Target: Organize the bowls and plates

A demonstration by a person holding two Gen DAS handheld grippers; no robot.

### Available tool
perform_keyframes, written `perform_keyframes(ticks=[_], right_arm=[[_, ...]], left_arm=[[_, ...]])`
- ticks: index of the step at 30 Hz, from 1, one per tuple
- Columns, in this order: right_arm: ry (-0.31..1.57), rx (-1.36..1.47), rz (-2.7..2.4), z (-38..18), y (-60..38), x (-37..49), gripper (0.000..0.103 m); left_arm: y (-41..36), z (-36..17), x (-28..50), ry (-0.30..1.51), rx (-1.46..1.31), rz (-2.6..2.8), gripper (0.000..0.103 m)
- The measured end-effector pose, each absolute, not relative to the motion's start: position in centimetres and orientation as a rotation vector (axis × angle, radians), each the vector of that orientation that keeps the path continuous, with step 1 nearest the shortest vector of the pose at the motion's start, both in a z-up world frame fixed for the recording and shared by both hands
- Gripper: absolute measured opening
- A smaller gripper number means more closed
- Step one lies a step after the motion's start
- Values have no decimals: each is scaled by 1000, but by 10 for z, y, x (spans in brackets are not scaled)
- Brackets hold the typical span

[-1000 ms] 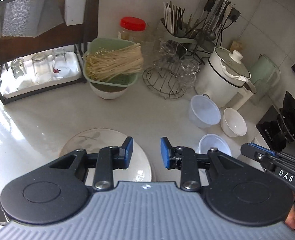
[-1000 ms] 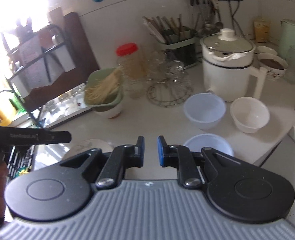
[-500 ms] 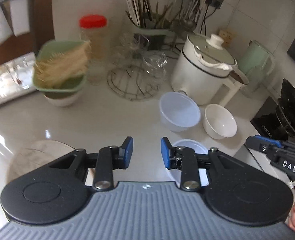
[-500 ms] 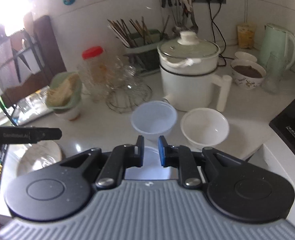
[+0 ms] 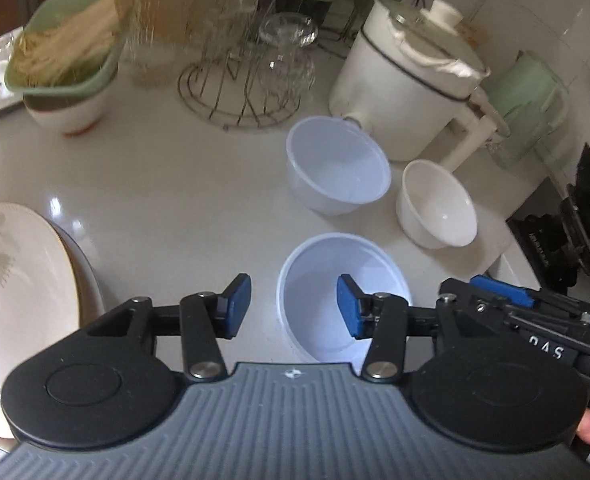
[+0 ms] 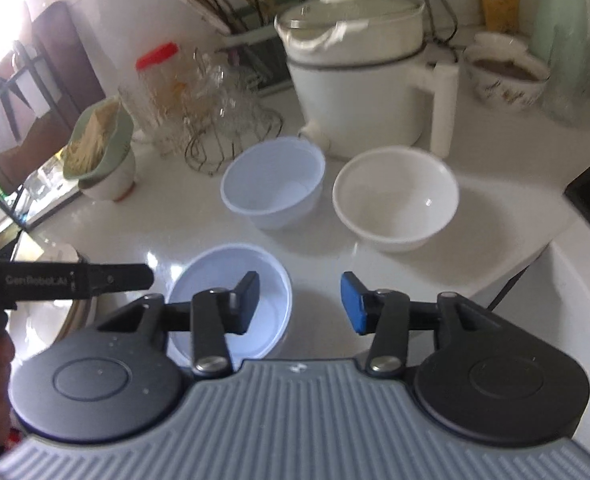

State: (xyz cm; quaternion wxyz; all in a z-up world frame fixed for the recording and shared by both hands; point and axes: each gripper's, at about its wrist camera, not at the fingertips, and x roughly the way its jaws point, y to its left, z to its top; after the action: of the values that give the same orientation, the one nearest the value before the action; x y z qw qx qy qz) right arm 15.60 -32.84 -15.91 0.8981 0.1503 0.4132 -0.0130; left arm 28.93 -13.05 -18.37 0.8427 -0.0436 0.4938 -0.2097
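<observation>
Near plastic bowl (image 5: 327, 300): pale blue-white, upright on the white counter (image 5: 167, 200), close to its front edge, nothing visible inside. The left gripper (image 5: 293, 312) hovers over it with jaws spread wide, one blue pad above the bowl's inside, the other over bare counter; nothing grasped. The right gripper (image 6: 299, 302) hangs just beside, jaws likewise released, its left finger above the same bowl (image 6: 231, 300).

Second plastic bowl (image 5: 337, 166): same kind, farther back, just in front of the white electric pot (image 5: 407, 80).

White bowl (image 5: 435, 204): glossy, just right of the second plastic bowl, apart from it.

Plate (image 5: 15, 292): cream, leaf pattern, at the left front, resting on another dish.

Wire rack (image 5: 239, 84): behind, holding upturned glasses.

Green basket (image 5: 63, 60): back left, holding pale noodles, set on a white bowl.
</observation>
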Motion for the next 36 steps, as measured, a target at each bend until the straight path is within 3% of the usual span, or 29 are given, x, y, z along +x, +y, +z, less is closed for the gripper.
perform_keyframes(ticks=[6, 12, 15, 18, 36], right_arm=[[875, 350, 19, -178, -325, 164, 47], [887, 351, 22, -190, -318, 168, 34], [907, 342, -25, -194, -317, 171, 18], [925, 382, -8, -199, -320, 174, 13], [914, 349, 140, -173, -274, 215, 12]], left_arm=[[-127, -216, 300, 1146, -169, -407, 45], [-133, -227, 309, 1184, -150, -416, 34], [-138, -233, 314, 1207, -141, -431, 27], [-140, -233, 316, 1210, -145, -438, 25], [-98, -199, 335, 1141, -177, -300, 25]])
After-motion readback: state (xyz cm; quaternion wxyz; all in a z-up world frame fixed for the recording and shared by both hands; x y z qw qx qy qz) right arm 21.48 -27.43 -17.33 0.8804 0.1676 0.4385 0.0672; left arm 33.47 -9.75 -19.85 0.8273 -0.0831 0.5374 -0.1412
